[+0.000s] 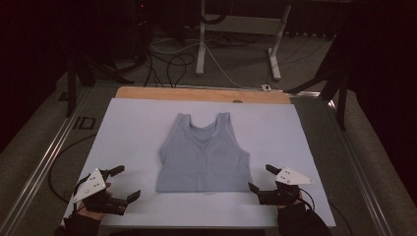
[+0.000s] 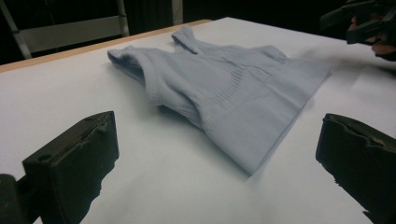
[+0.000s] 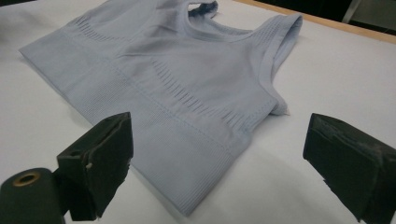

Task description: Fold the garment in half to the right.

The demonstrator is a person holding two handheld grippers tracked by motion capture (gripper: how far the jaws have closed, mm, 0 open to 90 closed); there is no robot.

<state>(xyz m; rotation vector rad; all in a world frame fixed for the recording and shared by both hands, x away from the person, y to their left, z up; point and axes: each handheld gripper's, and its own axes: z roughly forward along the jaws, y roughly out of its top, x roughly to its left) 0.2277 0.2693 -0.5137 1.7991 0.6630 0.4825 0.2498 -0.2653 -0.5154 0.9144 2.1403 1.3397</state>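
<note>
Left tool (image 1: 127, 183) cropped, tank top (image 1: 204, 153) flat

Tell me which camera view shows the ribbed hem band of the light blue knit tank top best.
The right gripper view: the light blue knit tank top's hem band lies close, its ribbing clear. The left gripper view shows it edge-on and blurred; the high view shows it small.

One pale blue ribbed sleeveless knit top (image 1: 203, 155) lies mid-sheet on one white sheet (image 1: 128, 128) covering one wooden-edged desk (image 1: 196, 93); two black two-jaw grippers, left (image 1: 122, 183) and right (image 1: 263, 179), sit near its front corners.
</note>
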